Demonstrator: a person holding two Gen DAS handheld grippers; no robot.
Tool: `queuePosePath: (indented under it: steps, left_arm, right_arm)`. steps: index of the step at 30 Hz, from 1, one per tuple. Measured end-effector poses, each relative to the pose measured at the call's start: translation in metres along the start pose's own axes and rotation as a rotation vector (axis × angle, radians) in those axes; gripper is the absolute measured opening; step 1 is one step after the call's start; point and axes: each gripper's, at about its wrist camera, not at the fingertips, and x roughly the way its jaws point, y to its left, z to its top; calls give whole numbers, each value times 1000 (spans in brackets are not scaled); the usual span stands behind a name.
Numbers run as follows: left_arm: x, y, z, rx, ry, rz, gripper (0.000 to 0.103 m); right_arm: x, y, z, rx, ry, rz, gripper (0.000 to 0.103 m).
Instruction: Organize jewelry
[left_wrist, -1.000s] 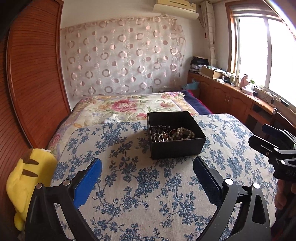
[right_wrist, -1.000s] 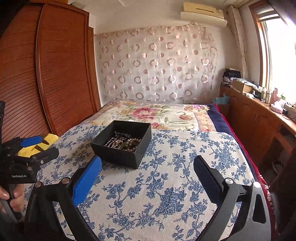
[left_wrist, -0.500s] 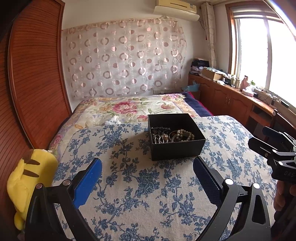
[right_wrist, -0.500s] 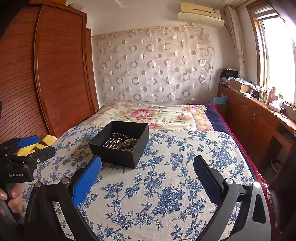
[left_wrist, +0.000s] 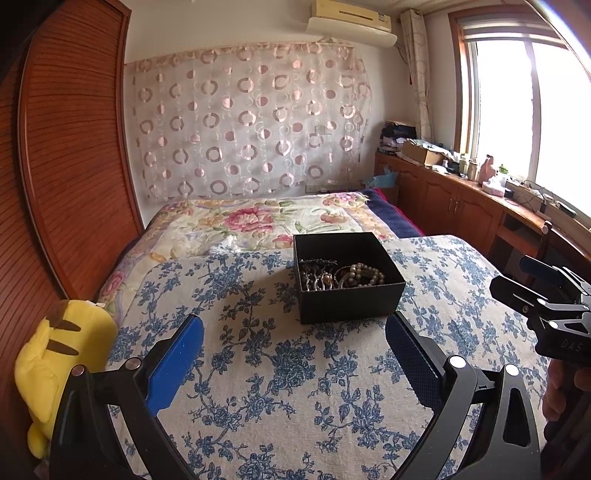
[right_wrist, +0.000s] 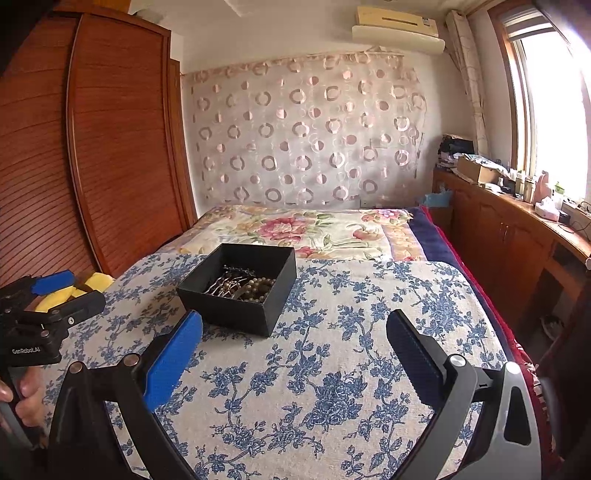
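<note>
Jaws of both the left gripper (left_wrist: 293, 334) and right gripper (right_wrist: 294, 328) gape empty near the jewelry box (left_wrist: 347, 277).

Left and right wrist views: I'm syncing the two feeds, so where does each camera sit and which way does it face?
Left wrist: on the left gripper, facing the headboard across the blue floral bedspread at the black box; own open jaws below, right gripper at the right edge.
Right wrist: on the right gripper, same heading; own open jaws, left gripper at the left edge.
Shared: box, bedspread, curtain, window.
</note>
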Motion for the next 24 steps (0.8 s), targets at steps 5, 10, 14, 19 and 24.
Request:
queuePosePath:
  steps: [5, 10, 14, 19, 24]
  left_arm:
    - [-2, -1, 0, 0, -3, -2, 95]
    - [-1, -1, 1, -1, -4, -1, 95]
    - [-2, -1, 1, 0, -5, -1, 95]
    - [-4, -2, 3, -2, -9, 0, 95]
    - [-4, -2, 3, -1, -8, 0, 95]
  right_arm:
    - [0, 1, 1, 1, -2, -1, 101]
    - [0, 1, 1, 1, -3, -1, 100]
    - [0, 1, 0, 3, -3, -1, 101]
    - [-1, 2, 2, 2, -7, -2, 101]
    - [-1, 3, 3, 1, -7, 0, 101]
